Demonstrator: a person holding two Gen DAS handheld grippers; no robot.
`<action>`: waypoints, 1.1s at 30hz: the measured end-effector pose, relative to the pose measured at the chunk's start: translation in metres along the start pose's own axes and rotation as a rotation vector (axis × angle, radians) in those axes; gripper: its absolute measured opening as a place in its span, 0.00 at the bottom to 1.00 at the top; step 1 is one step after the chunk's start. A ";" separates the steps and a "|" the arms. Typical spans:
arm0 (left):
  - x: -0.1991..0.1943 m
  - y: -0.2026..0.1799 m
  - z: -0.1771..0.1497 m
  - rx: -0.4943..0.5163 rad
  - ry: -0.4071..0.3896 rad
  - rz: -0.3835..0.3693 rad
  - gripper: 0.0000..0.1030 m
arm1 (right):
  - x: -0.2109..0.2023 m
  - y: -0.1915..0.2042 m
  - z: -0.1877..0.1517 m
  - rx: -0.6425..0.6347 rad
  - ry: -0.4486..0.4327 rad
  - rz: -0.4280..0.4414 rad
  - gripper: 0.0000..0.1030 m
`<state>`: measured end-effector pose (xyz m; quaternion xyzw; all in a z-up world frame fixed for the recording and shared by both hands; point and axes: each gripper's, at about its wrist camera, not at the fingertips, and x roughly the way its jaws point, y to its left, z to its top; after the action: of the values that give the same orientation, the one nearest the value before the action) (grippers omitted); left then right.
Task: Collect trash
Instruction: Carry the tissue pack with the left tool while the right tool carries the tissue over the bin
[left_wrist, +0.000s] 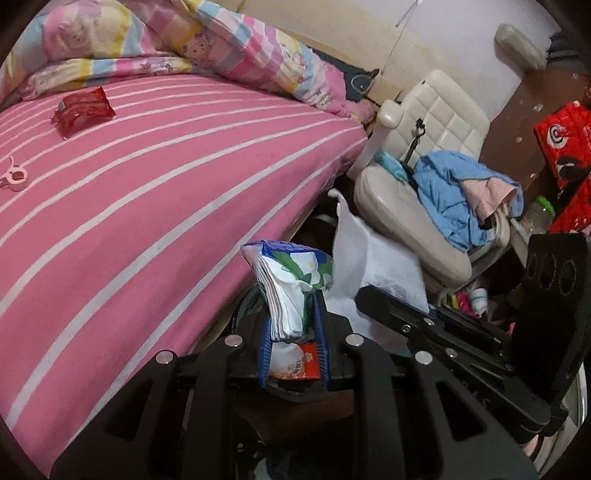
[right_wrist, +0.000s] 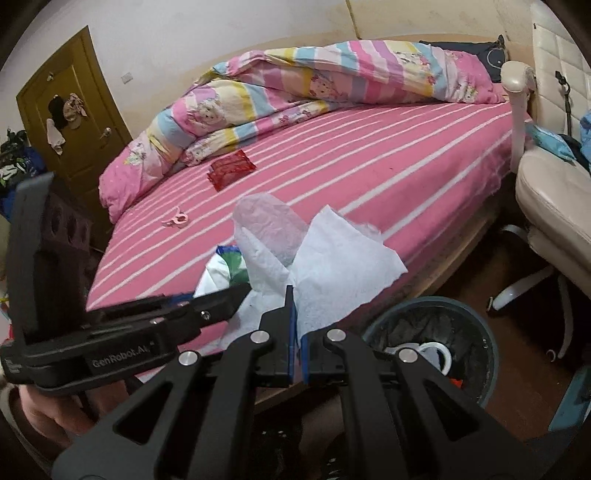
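Note:
My left gripper (left_wrist: 293, 317) is shut on a crumpled tissue packet (left_wrist: 291, 280), white with blue and green print, held past the bed's edge. My right gripper (right_wrist: 297, 314) is shut on a sheet of white tissue paper (right_wrist: 325, 258) that fans out above its fingertips; the same tissue paper (left_wrist: 373, 258) shows in the left wrist view, beside the packet. A dark round trash bin (right_wrist: 476, 325) stands on the floor below and right of the right gripper, with white and red scraps inside. A red wrapper (left_wrist: 83, 110) (right_wrist: 231, 170) lies on the pink striped sheet.
The bed (right_wrist: 369, 177) fills the middle, with a bunched quilt (right_wrist: 295, 85) at its far side and a small pink clip (right_wrist: 177, 220) on the sheet. A cream chair (left_wrist: 413, 192) with blue clothes (left_wrist: 454, 192) stands right of the bed. A brown door (right_wrist: 74, 110) is at far left.

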<state>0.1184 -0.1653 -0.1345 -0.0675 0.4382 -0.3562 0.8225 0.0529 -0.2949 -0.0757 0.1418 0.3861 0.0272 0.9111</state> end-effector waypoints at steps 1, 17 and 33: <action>0.003 -0.001 0.000 0.006 0.007 0.007 0.19 | 0.002 -0.002 -0.001 0.007 0.009 -0.012 0.03; 0.083 -0.023 0.004 0.135 0.175 0.057 0.19 | 0.037 -0.093 -0.020 0.199 0.186 -0.140 0.03; 0.201 -0.043 -0.037 0.139 0.413 0.098 0.19 | 0.071 -0.192 -0.071 0.419 0.390 -0.168 0.03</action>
<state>0.1401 -0.3192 -0.2740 0.0851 0.5743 -0.3513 0.7345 0.0411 -0.4503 -0.2258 0.2865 0.5616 -0.1019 0.7695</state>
